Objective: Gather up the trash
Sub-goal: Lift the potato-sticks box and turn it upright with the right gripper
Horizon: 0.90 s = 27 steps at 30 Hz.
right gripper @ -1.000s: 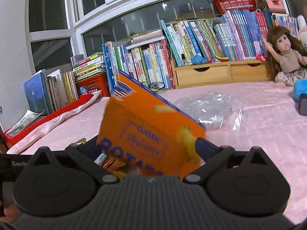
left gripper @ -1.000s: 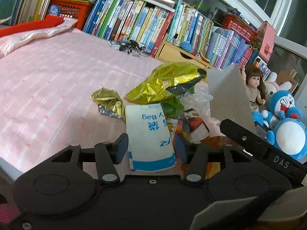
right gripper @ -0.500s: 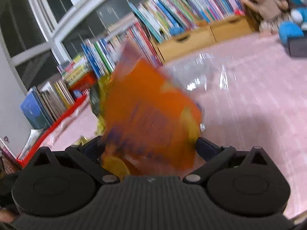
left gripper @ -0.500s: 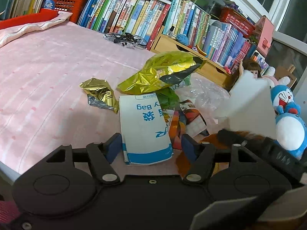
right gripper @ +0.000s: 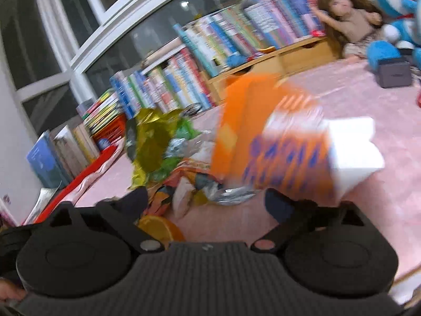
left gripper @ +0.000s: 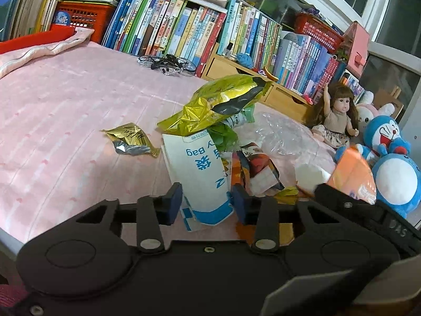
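A pile of trash lies on the pink bed cover (left gripper: 65, 110): a white-and-blue paper bag (left gripper: 202, 179), a gold-green foil bag (left gripper: 215, 105) on top, an orange wrapper (left gripper: 260, 168) and clear plastic (left gripper: 284, 134). A small gold wrapper (left gripper: 130, 139) lies apart to the left. My left gripper (left gripper: 207, 205) is open, its fingers on either side of the paper bag's near end. An orange box (right gripper: 271, 142), blurred and tilted, hangs free over the pile's right side, also seen as the orange box (left gripper: 352, 176). My right gripper (right gripper: 206, 201) is open wide below it.
Rows of books (left gripper: 184, 34) and wooden drawers (left gripper: 236, 71) line the far side. A doll (left gripper: 336, 115) and blue plush toys (left gripper: 389, 158) sit at the right. A black wire object (left gripper: 168, 64) lies near the books. The bed's edge (left gripper: 8, 237) is at the lower left.
The orange box was between my right gripper's fingers; it now sits off to the right, clear of the left finger. The right gripper swung toward the pile. The left fingers drew slightly closer around the paper bag.
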### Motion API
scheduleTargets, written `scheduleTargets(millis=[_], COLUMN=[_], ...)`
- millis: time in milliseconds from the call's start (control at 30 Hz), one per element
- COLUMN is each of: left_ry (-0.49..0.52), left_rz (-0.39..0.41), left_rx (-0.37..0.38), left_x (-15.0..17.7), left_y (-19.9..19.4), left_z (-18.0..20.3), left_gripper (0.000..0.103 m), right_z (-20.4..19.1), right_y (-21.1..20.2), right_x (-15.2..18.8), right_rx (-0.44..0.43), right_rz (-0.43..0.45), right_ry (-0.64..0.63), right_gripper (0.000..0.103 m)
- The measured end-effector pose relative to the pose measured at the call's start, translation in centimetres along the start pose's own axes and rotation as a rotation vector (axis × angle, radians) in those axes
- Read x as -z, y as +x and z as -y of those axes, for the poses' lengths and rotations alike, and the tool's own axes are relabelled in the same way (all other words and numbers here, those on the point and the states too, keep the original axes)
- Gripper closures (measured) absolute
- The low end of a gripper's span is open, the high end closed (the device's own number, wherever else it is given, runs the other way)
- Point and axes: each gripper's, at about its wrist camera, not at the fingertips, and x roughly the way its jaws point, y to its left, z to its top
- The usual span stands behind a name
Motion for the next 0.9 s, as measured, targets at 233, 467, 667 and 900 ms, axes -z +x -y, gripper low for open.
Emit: scheduleTargets(millis=[233,467,667,900], left_ry=[-0.025,-0.032,0.053,0.088], left_rz=[0.0,0.013,0.076,0.104], left_rx=[-0.018,-0.041,-0.064,-0.057], left_x=[0.0,0.1,0.2,0.3], left_y=[0.9,1.8,1.0,-0.2], left_z=[0.0,0.3,1.2,2.0], left_gripper=[0.05,0.052,0.083,0.094], right_z=[3.7,5.3,5.3,5.1], right_y=[-1.2,-0.9,-0.6,-0.3], right_x=[-0.4,-0.4,-0.6,-1.3], right_rx=[0.042,0.067,0.076,0.056], right_rz=[0.114,0.177,0.153,0.149], right_ry=[0.273,0.435,0.392,0.388], right_gripper=[0.0,0.029,0.075,0.058])
